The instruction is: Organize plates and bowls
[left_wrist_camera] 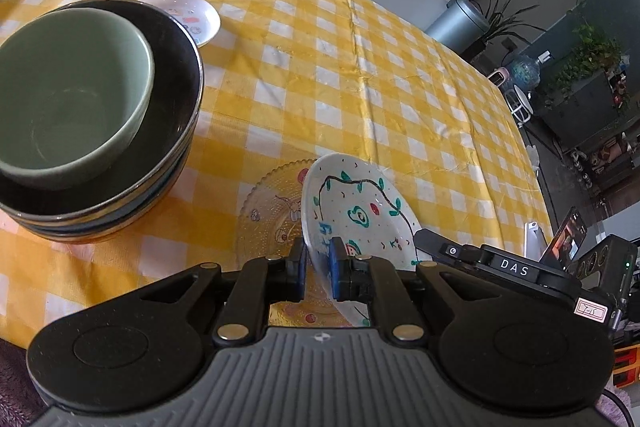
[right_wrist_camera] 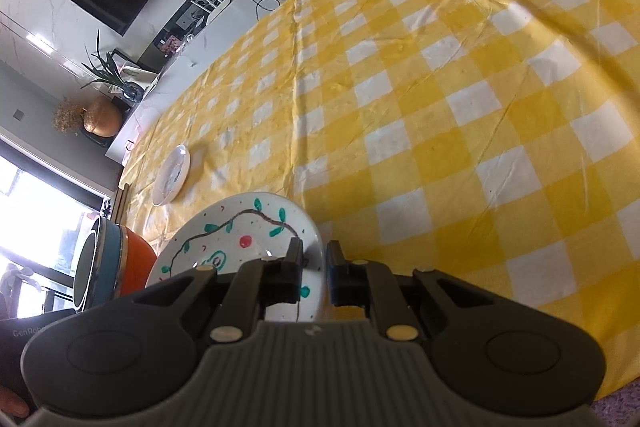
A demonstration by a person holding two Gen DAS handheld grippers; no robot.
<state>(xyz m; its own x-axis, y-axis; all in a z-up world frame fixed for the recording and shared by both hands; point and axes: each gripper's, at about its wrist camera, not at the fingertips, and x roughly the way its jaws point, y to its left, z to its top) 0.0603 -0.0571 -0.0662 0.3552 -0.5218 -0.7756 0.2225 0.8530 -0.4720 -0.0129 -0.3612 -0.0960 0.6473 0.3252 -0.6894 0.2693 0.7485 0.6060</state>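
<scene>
Left gripper (left_wrist_camera: 318, 269): closed on the near rim of the painted plate (left_wrist_camera: 356, 211).
Right gripper (right_wrist_camera: 314, 273): clamped on the opposite rim of that plate (right_wrist_camera: 240, 239).
Painted plate: held tilted between both grippers, above a glass plate (left_wrist_camera: 272, 211) on the checked cloth (left_wrist_camera: 320, 67).
Bowls: a green bowl (left_wrist_camera: 68, 87) is nested in a black bowl (left_wrist_camera: 176, 75) atop a stack.
Small plate (left_wrist_camera: 192, 15): laid behind the stack.
</scene>
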